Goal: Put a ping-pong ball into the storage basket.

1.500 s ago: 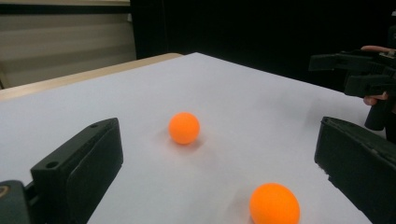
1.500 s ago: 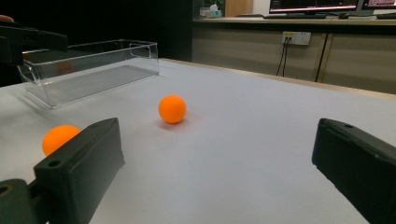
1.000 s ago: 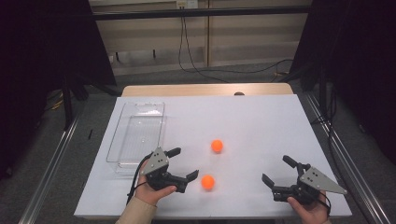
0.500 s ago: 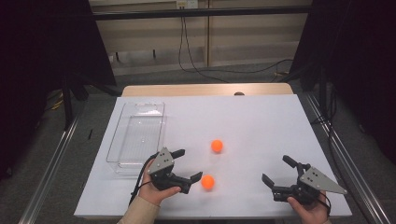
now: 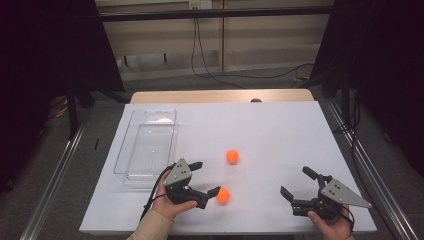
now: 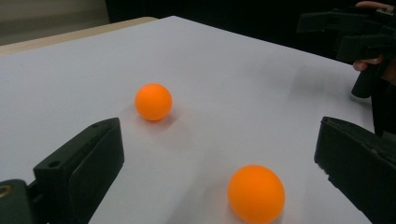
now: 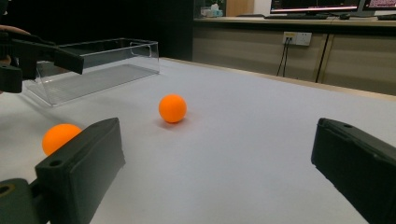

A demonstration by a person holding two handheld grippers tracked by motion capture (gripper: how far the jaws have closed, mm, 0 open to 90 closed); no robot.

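Two orange balls lie on the white table. The near ball (image 5: 223, 195) (image 6: 256, 193) rests just off the lower fingertip of my left gripper (image 5: 206, 177), ahead of its open jaws. The far ball (image 5: 232, 156) (image 6: 153, 101) sits a little beyond, apart from both grippers. My left gripper (image 6: 222, 140) holds nothing. My right gripper (image 5: 295, 181) (image 7: 215, 149) rests open and unloaded near the front right edge. In the right gripper view the far ball (image 7: 172, 108) lies straight ahead, and the near ball (image 7: 58, 137) is partly hidden behind the left jaw.
A clear plastic bin (image 5: 145, 145) (image 7: 93, 65) stands at the table's left, just behind my left hand. The table's front edge runs close below both hands. Metal rails flank the table, and cables lie on the floor behind it.
My left gripper has slid slightly to the right, bringing its lower fingertip up to the near ball. The right gripper and both balls have stayed put.
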